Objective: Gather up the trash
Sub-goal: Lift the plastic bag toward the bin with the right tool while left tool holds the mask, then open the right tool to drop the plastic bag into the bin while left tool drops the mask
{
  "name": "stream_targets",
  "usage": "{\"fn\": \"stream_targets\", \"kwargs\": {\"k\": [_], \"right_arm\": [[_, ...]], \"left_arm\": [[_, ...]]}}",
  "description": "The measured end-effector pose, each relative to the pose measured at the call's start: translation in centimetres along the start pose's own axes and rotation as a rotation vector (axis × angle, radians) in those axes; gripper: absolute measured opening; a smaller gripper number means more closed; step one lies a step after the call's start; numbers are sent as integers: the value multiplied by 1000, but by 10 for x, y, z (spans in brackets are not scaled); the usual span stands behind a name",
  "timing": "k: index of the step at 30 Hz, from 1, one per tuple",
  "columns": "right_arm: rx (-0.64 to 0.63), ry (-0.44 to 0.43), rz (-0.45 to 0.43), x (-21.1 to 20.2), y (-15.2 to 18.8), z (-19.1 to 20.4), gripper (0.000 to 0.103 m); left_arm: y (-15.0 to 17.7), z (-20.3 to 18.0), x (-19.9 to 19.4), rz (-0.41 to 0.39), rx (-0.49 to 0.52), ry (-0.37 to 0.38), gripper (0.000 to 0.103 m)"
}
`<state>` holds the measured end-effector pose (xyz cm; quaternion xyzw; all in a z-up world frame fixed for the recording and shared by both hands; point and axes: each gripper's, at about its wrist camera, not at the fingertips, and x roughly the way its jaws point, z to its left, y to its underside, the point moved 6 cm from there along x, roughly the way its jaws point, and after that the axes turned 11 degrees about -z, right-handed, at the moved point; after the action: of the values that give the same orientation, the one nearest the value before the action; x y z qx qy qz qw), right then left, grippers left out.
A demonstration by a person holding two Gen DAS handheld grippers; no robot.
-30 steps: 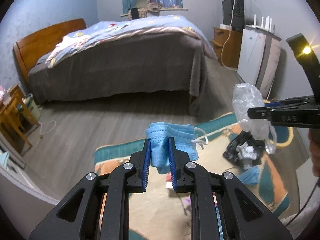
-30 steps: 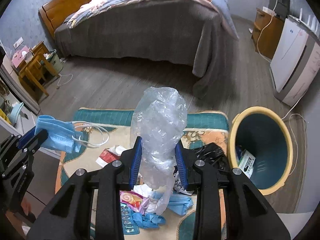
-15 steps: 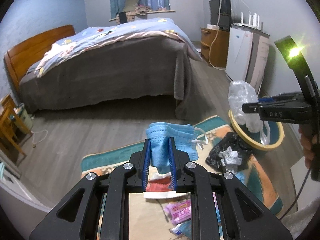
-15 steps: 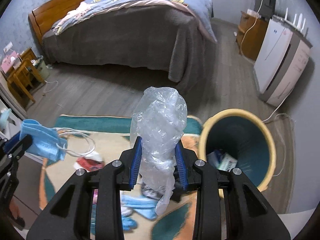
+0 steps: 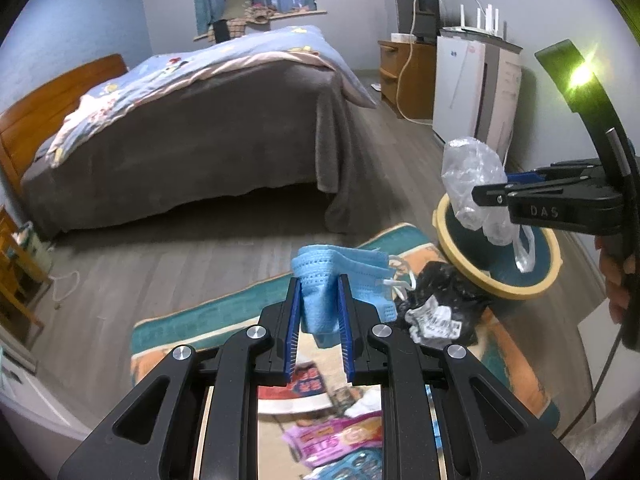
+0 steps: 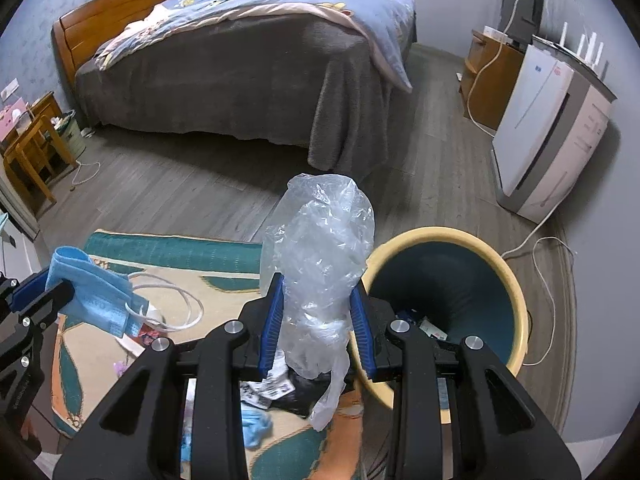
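My left gripper (image 5: 319, 284) is shut on a blue face mask (image 5: 340, 276) and holds it above the rug. The mask also shows at the left of the right wrist view (image 6: 96, 292). My right gripper (image 6: 318, 284) is shut on a crumpled clear plastic bag (image 6: 320, 240). It holds the bag in the air just left of the yellow-rimmed trash bin (image 6: 512, 276). In the left wrist view the bag (image 5: 476, 184) hangs over the bin's rim (image 5: 504, 288). The bin holds a few scraps.
A patterned rug (image 6: 168, 252) carries a black bag (image 5: 444, 304), wrappers (image 5: 340, 436) and blue gloves (image 6: 256, 428). A bed (image 6: 240, 60) stands behind. A white appliance (image 6: 548, 128) and a wooden cabinet (image 6: 488, 76) stand at the right, with a white cable (image 6: 548, 264) on the floor by the bin.
Both grippers have moved right toward the bin, each with its item held. The bin now lies closer to the right gripper, and the clear bag hangs over its rim.
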<state>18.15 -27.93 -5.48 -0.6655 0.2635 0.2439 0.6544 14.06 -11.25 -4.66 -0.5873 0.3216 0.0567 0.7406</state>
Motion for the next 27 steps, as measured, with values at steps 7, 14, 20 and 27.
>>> {"fn": "stream_targets", "kwargs": {"k": [7,14,20,27], "right_arm": [[31,31,10,6,5,-37,32],[70,66,32,13,13,-74,32],[96,83,45,14,20,-99,32],[136,109,53,17,28,-129,32]], "left_arm": [[0,-24,16,20,18,23,19],[0,-49,35,43,39,41,19],[-3,-74,48,42,56,58,19],[-9,-112,55,15,80,111,19]]}}
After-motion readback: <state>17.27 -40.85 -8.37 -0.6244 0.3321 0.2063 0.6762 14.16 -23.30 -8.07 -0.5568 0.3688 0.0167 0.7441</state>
